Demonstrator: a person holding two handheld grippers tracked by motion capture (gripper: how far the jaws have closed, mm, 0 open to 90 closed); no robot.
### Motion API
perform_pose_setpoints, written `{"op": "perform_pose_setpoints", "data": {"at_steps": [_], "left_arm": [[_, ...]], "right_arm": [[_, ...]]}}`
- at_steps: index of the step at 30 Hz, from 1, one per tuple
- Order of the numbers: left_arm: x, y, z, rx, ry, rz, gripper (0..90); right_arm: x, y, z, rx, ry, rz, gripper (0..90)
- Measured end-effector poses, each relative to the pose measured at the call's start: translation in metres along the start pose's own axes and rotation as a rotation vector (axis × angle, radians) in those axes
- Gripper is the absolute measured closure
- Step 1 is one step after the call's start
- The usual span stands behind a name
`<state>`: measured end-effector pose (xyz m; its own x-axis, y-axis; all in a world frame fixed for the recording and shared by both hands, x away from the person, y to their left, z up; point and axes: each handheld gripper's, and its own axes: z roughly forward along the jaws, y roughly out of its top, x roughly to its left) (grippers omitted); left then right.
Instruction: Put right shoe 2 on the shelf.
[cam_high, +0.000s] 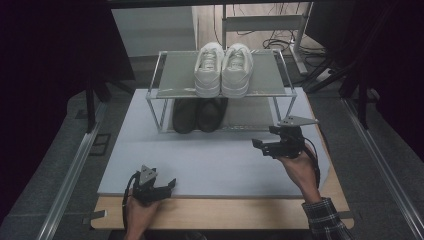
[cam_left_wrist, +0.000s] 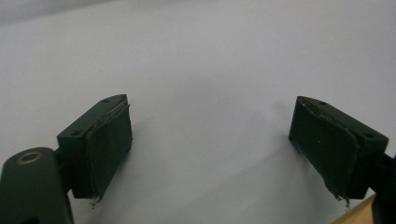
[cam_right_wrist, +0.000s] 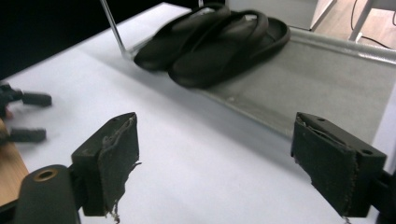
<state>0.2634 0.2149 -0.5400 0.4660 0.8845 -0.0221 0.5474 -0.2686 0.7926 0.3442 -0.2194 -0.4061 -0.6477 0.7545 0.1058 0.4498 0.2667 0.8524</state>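
Observation:
A pair of white sneakers (cam_high: 222, 69) stands on the top shelf of a metal shoe rack (cam_high: 175, 70). On the lower shelf (cam_right_wrist: 327, 79) lies a pair of black slippers (cam_high: 198, 114), which the right gripper view shows ahead (cam_right_wrist: 219, 42). My right gripper (cam_high: 260, 146) hovers over the mat in front of the rack's right end, open and empty (cam_right_wrist: 215, 130). My left gripper (cam_high: 167, 186) is low at the mat's near left edge, open with nothing between its pads (cam_left_wrist: 212, 107). It appears blurred at the left of the right gripper view (cam_right_wrist: 23, 116).
A pale mat (cam_high: 210, 160) covers a wooden table (cam_high: 225, 212) whose front strip shows. Aluminium rails (cam_high: 70, 175) run along both sides. Desk legs and cables (cam_high: 280, 35) sit behind the rack.

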Motion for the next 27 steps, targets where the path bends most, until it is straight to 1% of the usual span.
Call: {"op": "perform_pose_setpoints", "data": {"at_steps": [5,10,11,14,17,20,23,27], "left_arm": [[0.000,0.000,0.000,0.001,0.000,-0.003,12.8],[0.000,0.000,0.000,0.003,0.000,0.004,12.8],[0.000,0.000,0.000,0.002,0.000,-0.001,12.8],[0.000,0.000,0.000,0.002,0.000,0.000,12.8],[0.000,0.000,0.000,0.002,0.000,0.000,12.8],[0.000,0.000,0.000,0.002,0.000,0.000,12.8],[0.000,0.000,0.000,0.002,0.000,-0.001,12.8],[0.000,0.000,0.000,0.002,0.000,0.000,12.8]], "right_arm": [[0.004,-0.015,-0.002,0.034,-0.033,-0.037,13.8],[0.003,-0.033,-0.004,0.058,-0.059,-0.047,12.3],[0.002,-0.036,-0.005,0.060,-0.065,-0.046,11.5],[0.001,-0.046,-0.007,0.064,-0.076,-0.042,9.8],[0.001,-0.057,-0.009,0.061,-0.072,-0.020,7.3],[0.001,-0.069,-0.007,0.072,-0.079,-0.007,4.4],[0.001,-0.081,-0.005,0.088,-0.101,-0.003,1.6],[0.002,-0.094,0.000,0.109,-0.126,-0.009,0.6]]}}
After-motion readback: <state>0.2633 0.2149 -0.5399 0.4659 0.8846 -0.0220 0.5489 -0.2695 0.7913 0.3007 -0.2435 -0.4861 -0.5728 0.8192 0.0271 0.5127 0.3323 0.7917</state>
